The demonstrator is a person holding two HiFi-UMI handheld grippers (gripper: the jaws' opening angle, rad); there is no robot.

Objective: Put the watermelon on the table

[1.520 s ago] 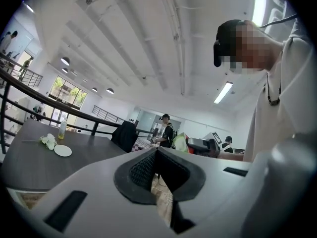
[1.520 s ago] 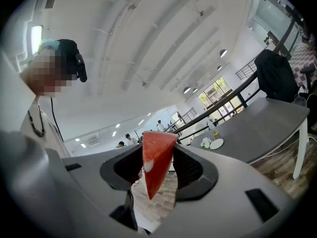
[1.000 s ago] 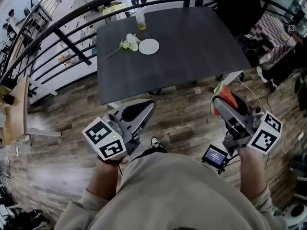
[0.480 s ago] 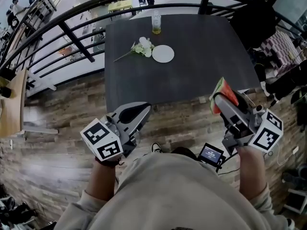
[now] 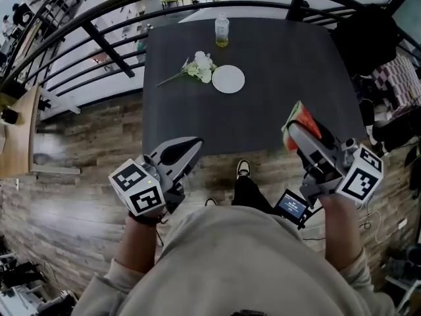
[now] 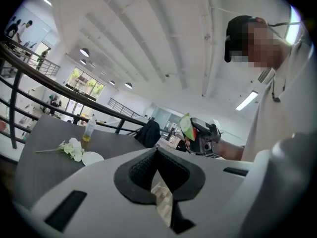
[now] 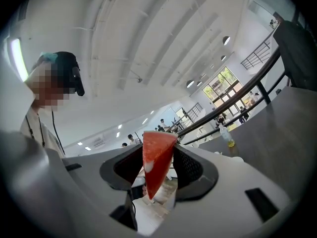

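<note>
At the table's (image 5: 283,58) near edge, your right gripper (image 5: 294,129) is clamped on the watermelon (image 5: 304,118) slice, holding it up off the tabletop. Your left gripper (image 5: 193,145) is closed on nothing, just short of the table.

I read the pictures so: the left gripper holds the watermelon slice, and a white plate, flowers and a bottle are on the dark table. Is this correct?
Not quite: the right gripper holds the watermelon slice, as the right gripper view shows; the left gripper is empty. The white plate, flowers and bottle are on the dark table.
</note>
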